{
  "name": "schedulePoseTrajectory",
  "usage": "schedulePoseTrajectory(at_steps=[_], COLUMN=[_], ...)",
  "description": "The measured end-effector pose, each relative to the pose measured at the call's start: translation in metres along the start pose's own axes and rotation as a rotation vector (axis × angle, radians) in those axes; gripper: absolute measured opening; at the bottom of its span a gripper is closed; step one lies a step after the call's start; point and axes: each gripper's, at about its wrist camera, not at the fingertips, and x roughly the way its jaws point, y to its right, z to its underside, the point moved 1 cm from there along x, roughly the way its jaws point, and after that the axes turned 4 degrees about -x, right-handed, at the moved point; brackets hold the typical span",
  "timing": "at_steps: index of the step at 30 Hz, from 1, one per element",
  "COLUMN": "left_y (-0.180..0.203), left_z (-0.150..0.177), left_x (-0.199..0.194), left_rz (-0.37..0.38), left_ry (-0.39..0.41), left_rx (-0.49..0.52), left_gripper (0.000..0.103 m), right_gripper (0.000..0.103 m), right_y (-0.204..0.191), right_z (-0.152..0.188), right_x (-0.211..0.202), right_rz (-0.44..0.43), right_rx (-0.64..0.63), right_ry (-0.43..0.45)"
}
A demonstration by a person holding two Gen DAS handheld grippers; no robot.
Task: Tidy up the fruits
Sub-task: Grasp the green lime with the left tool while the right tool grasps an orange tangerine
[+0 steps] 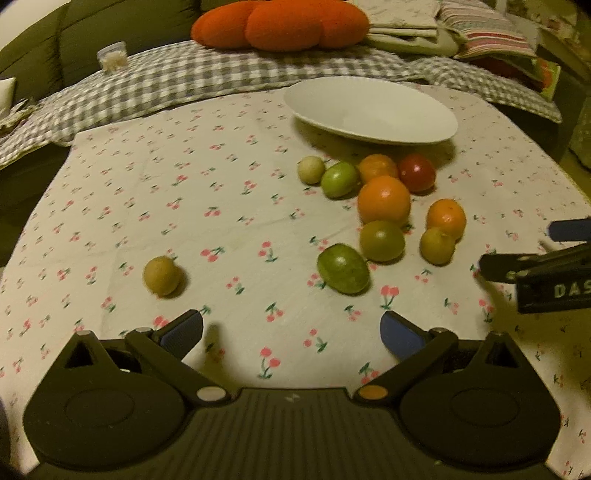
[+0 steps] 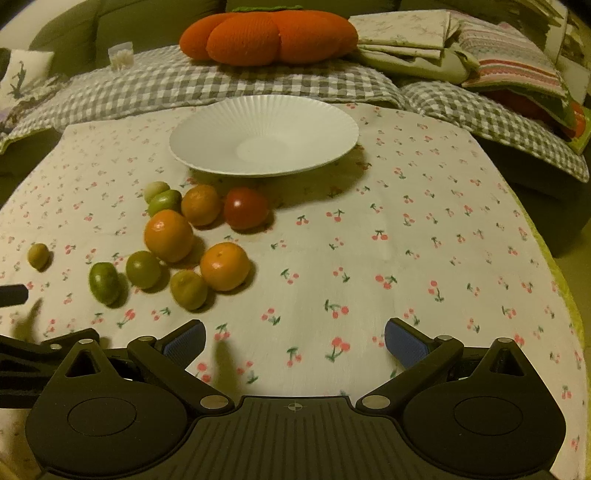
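Note:
Several small fruits lie loose on the cherry-print cloth [image 1: 221, 229]: a big orange [image 1: 383, 199], a second orange [image 1: 446, 218], a red fruit [image 1: 416, 172], green ones [image 1: 342, 268] and a lone yellow-green fruit [image 1: 161, 276] off to the left. An empty white plate [image 1: 369, 110] sits behind them; it also shows in the right wrist view [image 2: 264, 142], with the fruit cluster [image 2: 168, 234] at left. My left gripper [image 1: 291, 330] is open and empty, just short of the green fruit. My right gripper [image 2: 293, 341] is open and empty over bare cloth, right of the fruits.
A checked blanket [image 2: 221, 86] and an orange pumpkin-shaped cushion [image 2: 266, 33] lie behind the cloth. Folded linens [image 2: 480, 55] are stacked at the back right. The right gripper's body [image 1: 546, 273] enters the left wrist view at the right edge.

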Motion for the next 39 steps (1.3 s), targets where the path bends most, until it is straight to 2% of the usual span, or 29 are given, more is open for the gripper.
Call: schedulePoseTrajectory(at_steps=[2,8,14,16,19,21,24,28,30,39], left_y=[0.001,0.001,0.002,0.003,0.003,0.003,0.003,0.001,0.001,0.000], left_z=[-0.001,-0.005,-0.011,-0.014,-0.016,-0.017,-0.019,-0.019,-0.020,-0.021], left_x=[0.003,0.009,0.011,0.011,0.011,0.012,0.012,0.013,0.013,0.012], left_rz=[0.023,0.089,0.110,0.116,0.122,0.125,0.120,0.128,0.129,0.135], left_ry=[0.002,0.015,0.035,0.039,0.037,0.037,0.039,0.038,0.038,0.042], left_rx=[0.009,0.014,0.028,0.030,0.020,0.015,0.005,-0.008,-0.009,-0.016], left_gripper=[0.099,0.085,0.063,0.050,0.039,0.035,0.028,0.028,0.028,0.028], right_gripper=[0.103,0.102,0.094,0.090,0.080,0.070,0.061,0.055,0.042,0.039], right_y=[0.000,0.003,0.001,0.000,-0.002,-0.005,-0.008,-0.009,-0.010,-0.019], right_z=[0.000,-0.003,-0.005,-0.006,-0.009,-0.011,-0.015,-0.019,-0.021,-0.028], right_x=[0.005,0.016,0.022,0.023,0.023,0.022,0.023,0.024,0.024,0.028], right_rz=[-0.007,-0.072,-0.085,-0.086,-0.100,-0.109,-0.115,-0.133,-0.156,-0.198], right_rx=[-0.023,0.003,-0.013,-0.018,-0.026,-0.037,-0.046,-0.038,-0.036,-0.033], right_ry=[0.007,-0.016,-0.018,-0.013,-0.004,0.002,0.013,0.021,0.027,0.033])
